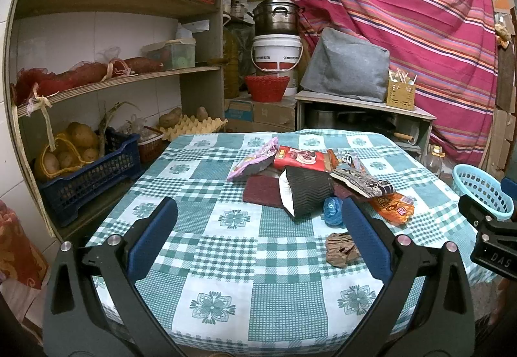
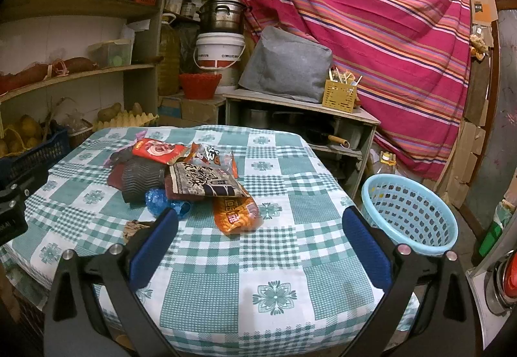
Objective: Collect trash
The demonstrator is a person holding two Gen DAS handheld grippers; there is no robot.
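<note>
A heap of trash lies on the green checked tablecloth [image 1: 226, 260] [image 2: 290, 260]: a red wrapper [image 1: 302, 158] [image 2: 158, 150], a pink wrapper [image 1: 255, 161], a black ribbed paper cup [image 1: 307, 189] [image 2: 140, 177], a black-and-white packet [image 1: 358, 182] [image 2: 206, 182], an orange wrapper [image 1: 392, 206] [image 2: 236, 211], a crumpled blue bag [image 1: 332, 211] [image 2: 161, 200] and a brown scrap [image 1: 341, 248] [image 2: 134, 227]. My left gripper [image 1: 258, 215] is open, short of the heap. My right gripper [image 2: 260, 221] is open too, just this side of the orange wrapper. A light blue basket [image 2: 410, 215] [image 1: 484, 189] stands beside the table's right edge.
Wooden shelves [image 1: 113, 79] with potatoes, an egg tray and boxes fill the left. Behind the table are a low cabinet [image 2: 300, 118], a grey cover, a white bucket [image 1: 276, 53] and a red striped cloth [image 2: 371, 34]. The right gripper's body [image 1: 494, 237] shows at the left view's right edge.
</note>
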